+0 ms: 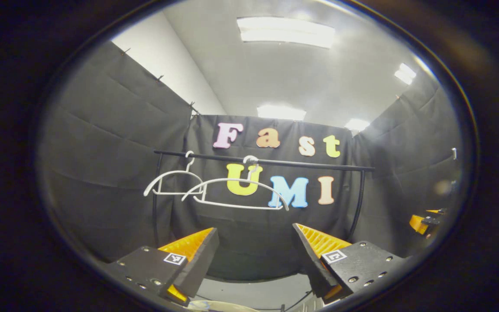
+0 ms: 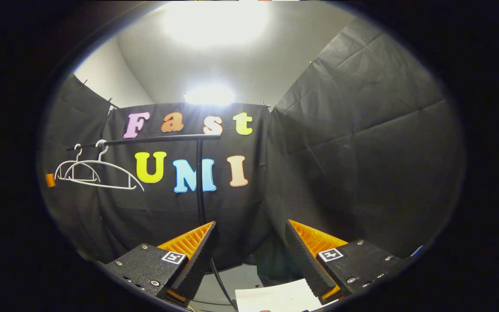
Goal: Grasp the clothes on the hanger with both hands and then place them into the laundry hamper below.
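While both my left tool (image 1: 256,242) and right tool (image 2: 249,240) gape with nothing between them, 2 bare hangers (image 1: 232,190) hang ahead, well apart.

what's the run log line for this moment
left gripper: open, empty | right gripper: open, empty | hangers: two, bare, on rail | clothes: none on hangers

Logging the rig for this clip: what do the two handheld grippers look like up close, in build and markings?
Both match. The left gripper and the right gripper each have two wedge-shaped fingers with ribbed inner faces, mounted on textured black blocks fastened with small screws. Each block carries a small square black-and-white marker tag. No cable, hand or sleeve can be made out.
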{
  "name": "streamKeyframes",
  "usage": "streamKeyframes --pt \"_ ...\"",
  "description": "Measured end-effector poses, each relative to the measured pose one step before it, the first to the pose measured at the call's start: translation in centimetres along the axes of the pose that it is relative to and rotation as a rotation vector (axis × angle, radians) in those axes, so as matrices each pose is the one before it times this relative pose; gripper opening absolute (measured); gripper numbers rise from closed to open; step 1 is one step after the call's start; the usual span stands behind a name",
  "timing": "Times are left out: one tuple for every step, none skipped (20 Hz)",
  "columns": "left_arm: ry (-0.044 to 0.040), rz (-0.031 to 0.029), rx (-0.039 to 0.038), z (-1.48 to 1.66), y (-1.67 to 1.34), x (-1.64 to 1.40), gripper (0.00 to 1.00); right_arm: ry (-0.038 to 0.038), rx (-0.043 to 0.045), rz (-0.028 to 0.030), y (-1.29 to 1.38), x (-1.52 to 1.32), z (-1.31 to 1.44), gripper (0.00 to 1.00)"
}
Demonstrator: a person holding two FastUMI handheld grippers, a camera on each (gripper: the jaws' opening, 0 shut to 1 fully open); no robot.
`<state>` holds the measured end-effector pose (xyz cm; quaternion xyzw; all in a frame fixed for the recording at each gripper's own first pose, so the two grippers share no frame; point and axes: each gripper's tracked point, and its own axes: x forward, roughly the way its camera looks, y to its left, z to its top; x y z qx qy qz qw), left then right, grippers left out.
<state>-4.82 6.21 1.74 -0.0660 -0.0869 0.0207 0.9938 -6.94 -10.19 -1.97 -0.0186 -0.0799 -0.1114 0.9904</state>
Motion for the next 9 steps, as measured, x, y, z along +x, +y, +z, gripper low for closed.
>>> streamKeyframes --pt "0.00681 0.00206 0.00454 -0.023 0.304 -0.395 0.97 0.01282 0.00614 0.00694 0.312 -0.439 -0.277 0.95" --pt "-0.00250 0.00305 0.00465 0.301 0.238 -0.078 0.93 0.00257 0.00237 0.00000 -0.041 -0.440 0.067 0.95" --pt "-0.00910 -0.00602 0.00365 0.352 -0.134 0.021 0.97 -0.00411 0.00053 -0.00542 -0.275 -0.128 0.252 0.95" --pt "-0.01335 -0.01684 0.00590 0.400 -0.367 -0.083 0.97 -0.00365 0.00105 -0.00649 -0.221 -0.265 0.071 0.95" --pt "-0.01040 -0.01606 0.01018 0.073 -0.381 -0.130 0.93 0.00070 0.00114 -0.00097 -0.089 -0.011 -0.110 0.95" --pt "-0.01056 -0.00804 0.01390 0.071 -0.125 0.008 0.89 0.00841 0.00219 0.00086 0.154 -0.031 -0.191 0.95" --pt "-0.00671 0.00767 0.01456 -0.445 0.395 0.260 0.89 0.00933 0.00177 0.00722 0.348 0.168 -0.229 0.95" --pt "-0.01084 0.02722 0.00573 -0.173 0.420 0.105 1.00 0.00352 0.00380 0.00829 0.180 -0.101 0.061 0.95" --pt "-0.00914 0.01711 -0.00917 -0.246 -0.017 0.221 1.00 0.00212 0.00599 0.00457 0.019 -0.081 0.153 0.95"
